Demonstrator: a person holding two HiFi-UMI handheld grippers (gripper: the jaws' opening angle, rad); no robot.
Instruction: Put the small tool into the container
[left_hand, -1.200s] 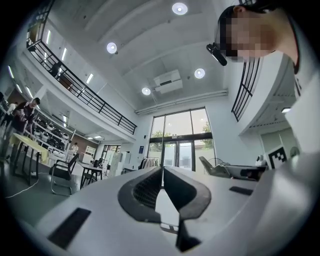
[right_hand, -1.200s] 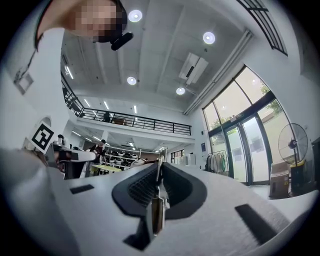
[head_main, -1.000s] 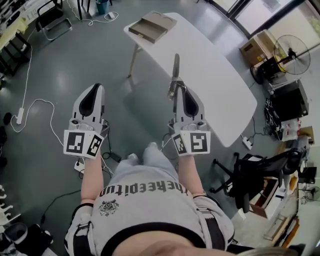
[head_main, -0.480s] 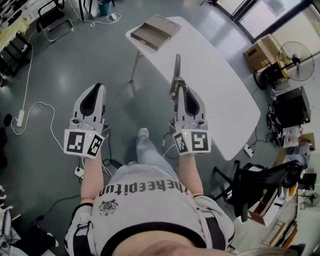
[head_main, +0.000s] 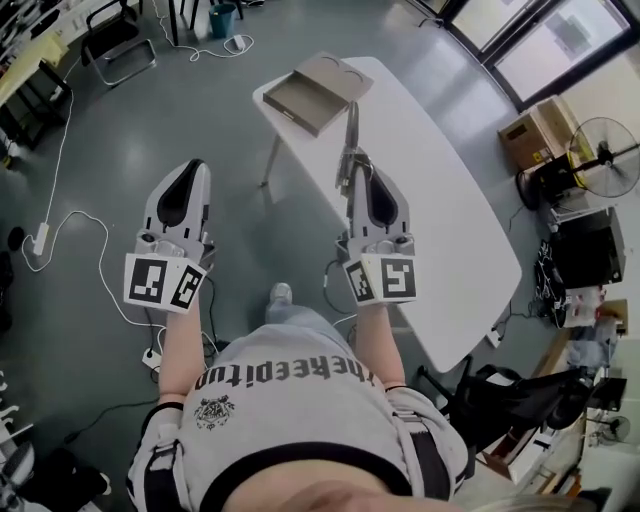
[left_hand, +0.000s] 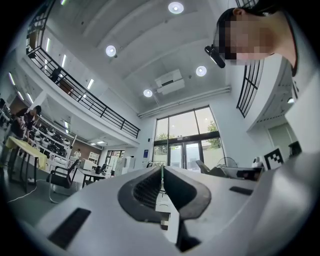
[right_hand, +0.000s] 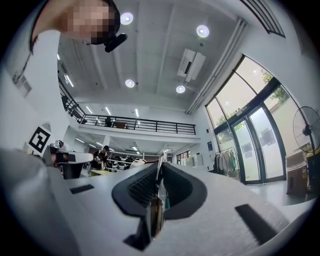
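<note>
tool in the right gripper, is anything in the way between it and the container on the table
Nothing visible does. The tool is clamped in the right gripper, pointing toward the container at the table's far end. Only bare white table shows between them in the head view.

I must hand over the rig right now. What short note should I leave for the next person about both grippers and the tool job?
Left gripper: shut, empty, held over the floor.
Right gripper: shut on the small tool, which sticks out forward past the jaws.
Container: on the far end of the white table, ahead of the tool.
Done: tool is in the grip.
Left: reach the container, put the tool in, release.
</note>
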